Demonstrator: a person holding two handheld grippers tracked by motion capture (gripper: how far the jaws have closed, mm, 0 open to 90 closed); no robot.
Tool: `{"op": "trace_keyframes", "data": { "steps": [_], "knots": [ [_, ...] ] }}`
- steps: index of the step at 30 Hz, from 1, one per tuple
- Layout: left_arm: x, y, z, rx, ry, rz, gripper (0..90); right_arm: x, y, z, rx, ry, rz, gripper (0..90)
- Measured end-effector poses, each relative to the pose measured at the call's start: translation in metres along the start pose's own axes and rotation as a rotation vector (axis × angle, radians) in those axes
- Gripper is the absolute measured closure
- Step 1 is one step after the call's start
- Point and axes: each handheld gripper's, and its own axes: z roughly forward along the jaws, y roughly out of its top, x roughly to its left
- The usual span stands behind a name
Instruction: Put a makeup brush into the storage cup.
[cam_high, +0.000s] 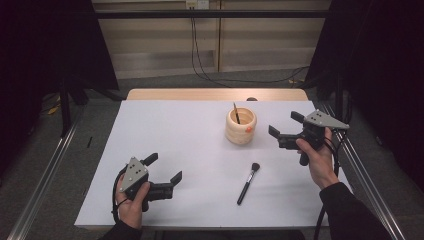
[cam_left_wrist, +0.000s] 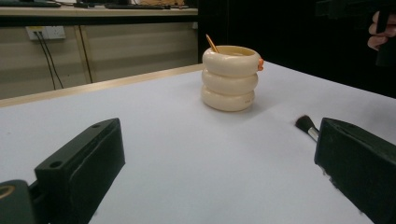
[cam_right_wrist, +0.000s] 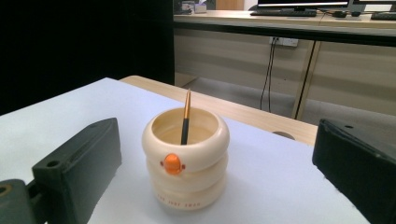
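A cream ringed holder (cam_high: 240, 126) with an orange knob stands on the white table top (cam_high: 190, 145), right of centre. A thin brush handle (cam_high: 236, 113) leans inside it. A black makeup brush (cam_high: 248, 183) lies flat in front of the holder. My right gripper (cam_high: 283, 126) is held open just right of the holder, jaws pointing at it, nothing between them. My left gripper (cam_high: 166, 168) is open near the front left, empty. The holder (cam_left_wrist: 230, 77) and the brush's bristles (cam_left_wrist: 306, 123) appear ahead of the left jaws. The holder (cam_right_wrist: 186, 156) sits close between the right jaws.
A wooden table edge (cam_high: 215, 94) runs along the far side of the white top. Metal rails (cam_high: 45, 165) flank the table on both sides. Cables (cam_high: 210, 75) trail on the floor behind. Dark curtains hang at left and right.
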Motion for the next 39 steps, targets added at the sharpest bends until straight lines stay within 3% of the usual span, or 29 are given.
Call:
{"op": "trace_keyframes", "data": {
  "steps": [8,14,24,33,39],
  "knots": [
    [-0.001,0.000,-0.001,-0.006,0.007,-0.009,1.5,0.002,-0.010,-0.020,0.009,-0.003,0.003,1.1],
    [-0.001,0.001,-0.003,-0.009,0.010,-0.010,1.4,0.005,-0.020,-0.036,0.018,-0.012,0.031,1.2],
    [-0.002,0.001,-0.006,-0.013,0.014,-0.009,1.5,0.012,-0.036,-0.064,0.044,-0.010,0.025,1.3],
    [-0.002,0.001,-0.010,-0.021,0.021,-0.004,1.4,0.016,-0.050,-0.086,0.049,-0.014,0.066,1.4],
    [0.001,-0.001,-0.011,-0.021,0.025,-0.020,1.4,0.017,-0.058,-0.101,0.055,-0.045,0.087,2.1]
  ]
}}
